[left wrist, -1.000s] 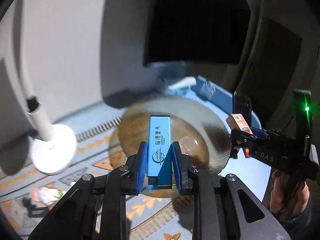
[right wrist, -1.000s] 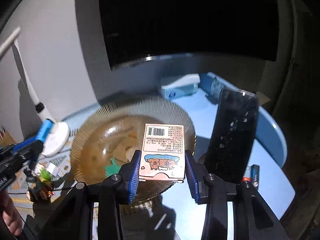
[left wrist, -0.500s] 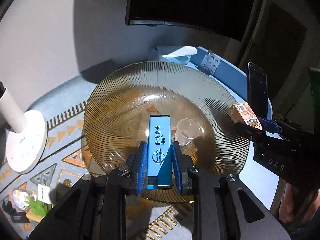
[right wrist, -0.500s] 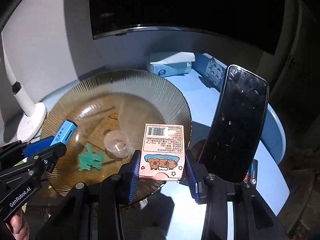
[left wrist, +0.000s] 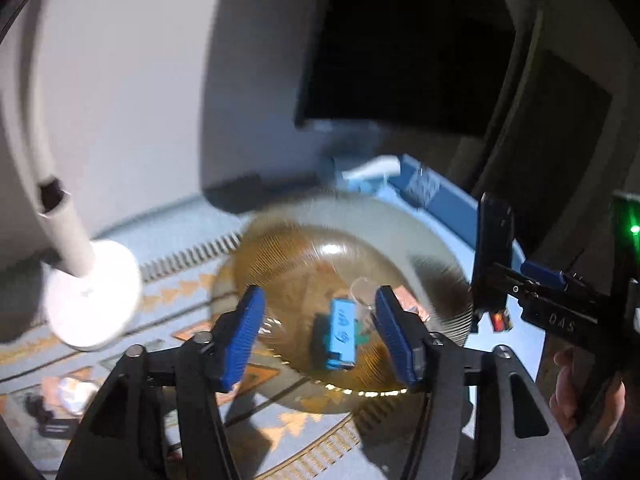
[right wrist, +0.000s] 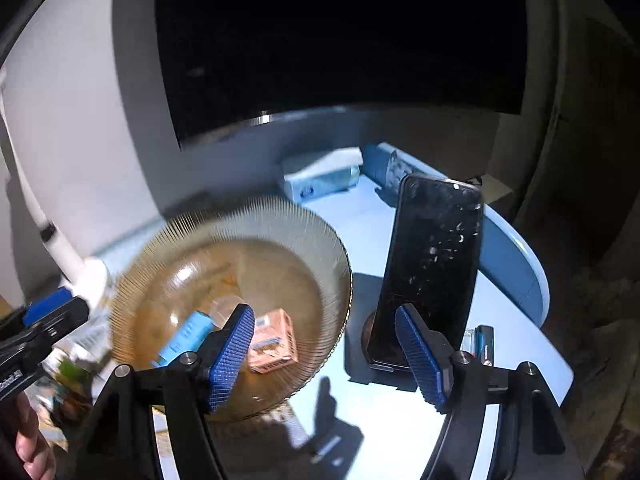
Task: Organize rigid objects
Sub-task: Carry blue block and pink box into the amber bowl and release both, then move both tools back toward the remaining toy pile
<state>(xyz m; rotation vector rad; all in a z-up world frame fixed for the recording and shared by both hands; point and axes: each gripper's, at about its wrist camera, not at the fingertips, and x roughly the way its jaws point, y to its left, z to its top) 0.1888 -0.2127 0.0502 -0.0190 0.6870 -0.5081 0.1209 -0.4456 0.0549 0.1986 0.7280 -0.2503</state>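
Two small items lie inside the ribbed amber glass bowl [right wrist: 320, 232]: a light-blue stick [left wrist: 341, 332] with dark print on its face, and a pink carton [right wrist: 272, 340] showing a barcode. In the right wrist view the stick [right wrist: 186, 338] rests left of the carton, the two close together but with a narrow gap between them. A small clear cup [left wrist: 362, 292] stands in the bowl just beyond the stick (contact between them cannot be judged, since the frame is blurred).

Left claw [left wrist: 320, 336]: spread wide, holding nothing, its blue pads on either side of the stick and clear of it. Right claw [right wrist: 326, 356]: also spread wide and empty; its left pad overlaps the carton in view, its right pad stands before the phone.

The bowl [left wrist: 280, 264] sits on a patterned mat [left wrist: 192, 288] on the pale blue tabletop [right wrist: 516, 340]. A black phone [right wrist: 432, 264] stands nearly upright to the right of the bowl, close to its rim. A small dark battery-like item [right wrist: 482, 344] lies behind the phone's lower right. A tissue box [right wrist: 320, 178] rests at the tabletop's far side. A white lamp base [left wrist: 94, 296] with its stem stands left of the bowl. A dark screen [right wrist: 340, 40] fills the background.
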